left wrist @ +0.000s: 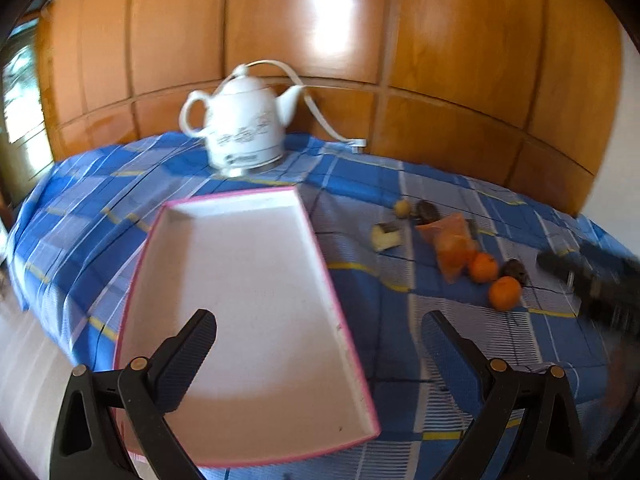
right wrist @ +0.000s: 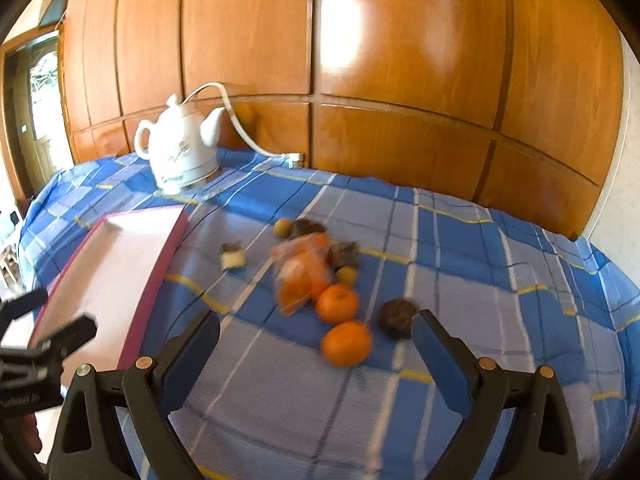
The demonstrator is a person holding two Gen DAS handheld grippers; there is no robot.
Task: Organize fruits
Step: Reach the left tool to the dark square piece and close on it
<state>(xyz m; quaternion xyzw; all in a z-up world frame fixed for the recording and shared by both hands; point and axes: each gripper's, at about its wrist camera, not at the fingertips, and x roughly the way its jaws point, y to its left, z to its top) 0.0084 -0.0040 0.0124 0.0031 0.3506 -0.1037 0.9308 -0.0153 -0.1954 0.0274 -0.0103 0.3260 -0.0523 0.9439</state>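
Observation:
A pink-rimmed white tray point(left wrist: 256, 280) lies empty on the blue checked cloth; my left gripper point(left wrist: 320, 332) hangs open over its near end. The tray also shows at the left of the right wrist view point(right wrist: 120, 264). Right of it lie two oranges point(right wrist: 346, 342) point(right wrist: 337, 303), a dark round fruit point(right wrist: 397, 315), an orange plastic bag point(right wrist: 300, 272), small yellowish fruits point(right wrist: 282, 227) and a pale cut piece point(right wrist: 233, 258). My right gripper point(right wrist: 316, 340) is open just short of the nearest orange. In the left view the oranges point(left wrist: 505, 293) sit at right.
A white ceramic kettle point(left wrist: 244, 120) with a cord stands at the back against wood panelling point(right wrist: 400, 60). The left gripper appears at the left edge of the right view point(right wrist: 48, 344); the right gripper appears blurred at the right of the left view point(left wrist: 592, 284).

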